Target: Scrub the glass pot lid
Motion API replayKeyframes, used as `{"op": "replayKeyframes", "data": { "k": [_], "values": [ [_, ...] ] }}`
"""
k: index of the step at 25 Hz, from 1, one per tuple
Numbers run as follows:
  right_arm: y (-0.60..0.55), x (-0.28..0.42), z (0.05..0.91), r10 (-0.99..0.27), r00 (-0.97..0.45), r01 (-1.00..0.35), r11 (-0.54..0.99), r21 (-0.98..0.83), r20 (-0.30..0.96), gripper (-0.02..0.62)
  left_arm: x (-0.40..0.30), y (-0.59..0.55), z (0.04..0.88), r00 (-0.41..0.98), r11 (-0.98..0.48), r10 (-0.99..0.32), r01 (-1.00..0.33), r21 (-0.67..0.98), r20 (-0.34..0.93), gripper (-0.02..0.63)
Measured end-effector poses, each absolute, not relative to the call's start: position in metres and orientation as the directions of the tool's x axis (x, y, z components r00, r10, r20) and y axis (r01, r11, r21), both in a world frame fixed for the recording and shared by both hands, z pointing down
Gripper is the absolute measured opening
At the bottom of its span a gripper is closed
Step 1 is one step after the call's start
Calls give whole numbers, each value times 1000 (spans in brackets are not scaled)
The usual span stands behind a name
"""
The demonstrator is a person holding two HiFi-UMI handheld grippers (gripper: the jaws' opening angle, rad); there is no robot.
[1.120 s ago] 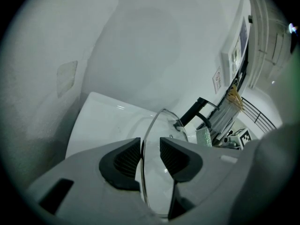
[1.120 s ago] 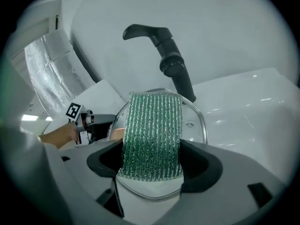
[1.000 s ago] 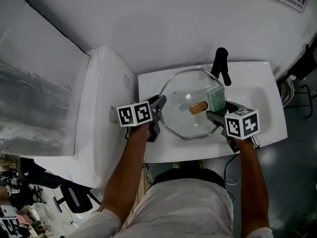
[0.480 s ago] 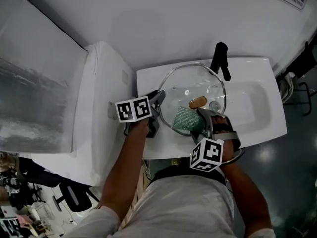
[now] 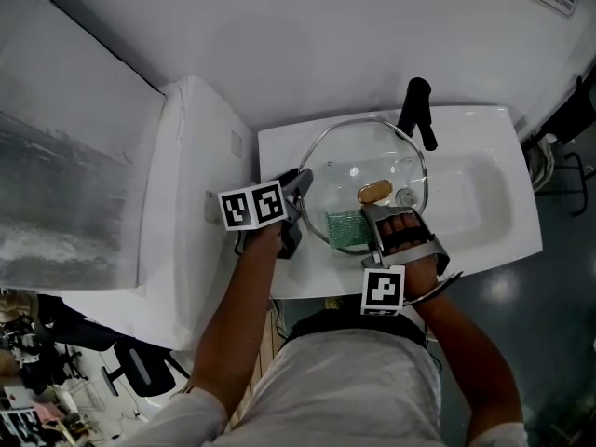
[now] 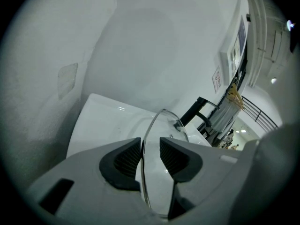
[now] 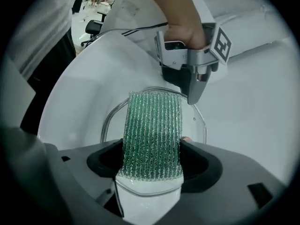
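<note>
Left gripper [image 5: 303, 186]: clamped on lid [image 5: 358, 161] rim.
Right gripper [image 5: 368, 223]: clamped on green scouring pad [image 5: 345, 229], pressed on glass ahead.
Progress: scrubbing apparently under way; far glass likely left.

Head camera looks steeply down on the sink [image 5: 484, 240]. Each gripper camera rides close behind its fingers [image 6: 123, 162]: left faces the wall [image 6: 140, 41], right faces back at the person [image 7: 178, 8]. All share the glass pot lid [image 5: 358, 168].
</note>
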State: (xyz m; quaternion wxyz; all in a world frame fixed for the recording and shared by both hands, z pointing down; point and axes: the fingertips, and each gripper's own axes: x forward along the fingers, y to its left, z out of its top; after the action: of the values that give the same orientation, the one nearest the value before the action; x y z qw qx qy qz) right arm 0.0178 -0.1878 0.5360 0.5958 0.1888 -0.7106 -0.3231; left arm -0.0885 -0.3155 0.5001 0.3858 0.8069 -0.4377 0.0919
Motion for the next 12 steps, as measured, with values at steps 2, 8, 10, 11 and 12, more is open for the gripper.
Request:
{"op": "replayKeyframes", "data": {
  "k": [2,8,10,11,12],
  "values": [
    [-186,22,535,-645,-227,112,727,677,730,348,-89,-316,500,600,-320,-635,-777,542,486,137],
    [-185,55,528,-639,-256,121,723,680,725,348,-89,-315,500,600,-321,-633,-778,540,488,137],
    [-187,70,527,-641,-268,143,712,687,720,348,-89,-315,500,600,-321,-634,-779,539,489,137],
    [-189,78,527,-645,-273,159,701,695,713,348,-89,-315,500,600,-322,-634,-779,538,489,137],
    [-191,86,527,-647,-277,173,694,699,710,348,-89,-315,500,600,-322,-633,-779,538,489,137]
  ]
}}
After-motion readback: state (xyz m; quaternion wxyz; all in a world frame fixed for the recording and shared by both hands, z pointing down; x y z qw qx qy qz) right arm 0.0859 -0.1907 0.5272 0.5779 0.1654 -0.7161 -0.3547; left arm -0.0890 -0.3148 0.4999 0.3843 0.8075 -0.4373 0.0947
